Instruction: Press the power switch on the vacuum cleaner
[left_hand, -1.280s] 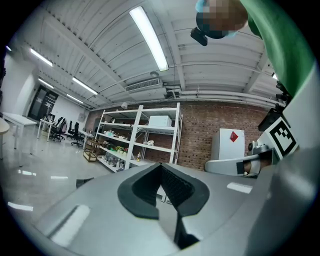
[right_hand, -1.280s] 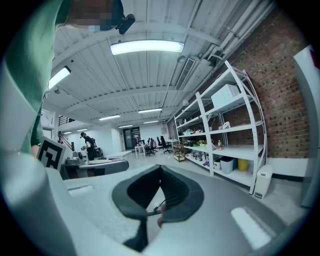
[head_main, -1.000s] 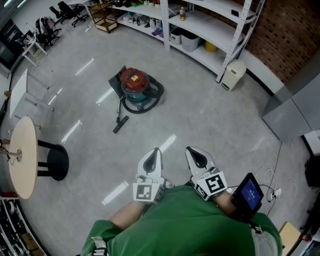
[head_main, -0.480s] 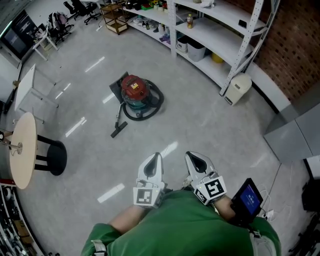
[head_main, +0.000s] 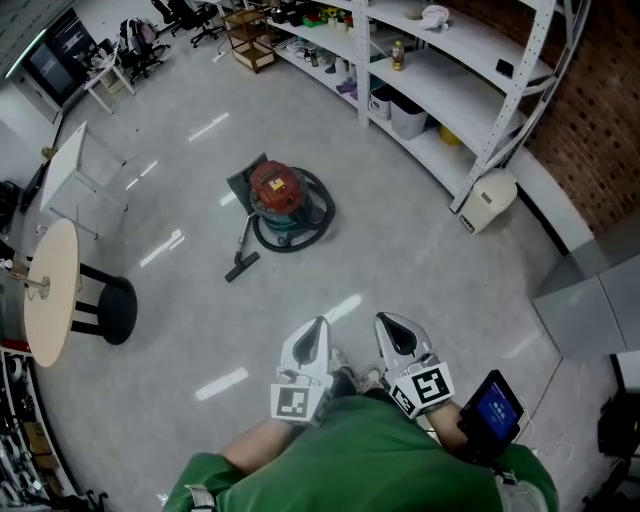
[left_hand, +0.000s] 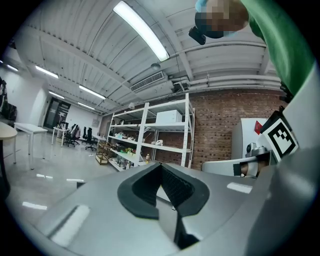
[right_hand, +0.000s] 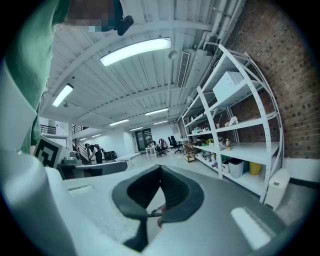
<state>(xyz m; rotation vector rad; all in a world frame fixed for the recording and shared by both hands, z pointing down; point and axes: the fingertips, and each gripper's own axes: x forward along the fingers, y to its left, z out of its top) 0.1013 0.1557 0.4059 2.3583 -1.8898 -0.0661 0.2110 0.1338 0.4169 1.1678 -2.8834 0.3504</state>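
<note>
Both left gripper (head_main: 306, 342) and right gripper (head_main: 393, 338), bottom centre, are closed, empty. Walk to the vacuum cleaner (head_main: 277, 192), upper centre; press its switch squarely with one tip.

The left hand-held gripper (head_main: 316, 327) and right hand-held gripper (head_main: 385, 322) are closed, empty.

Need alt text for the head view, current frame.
A red-topped vacuum cleaner sits on the grey floor, its hose looped round it, some way ahead of the person. The left tongs and right tongs are both shut and empty, close to the green-clad body. White shelving stands beyond.
</note>
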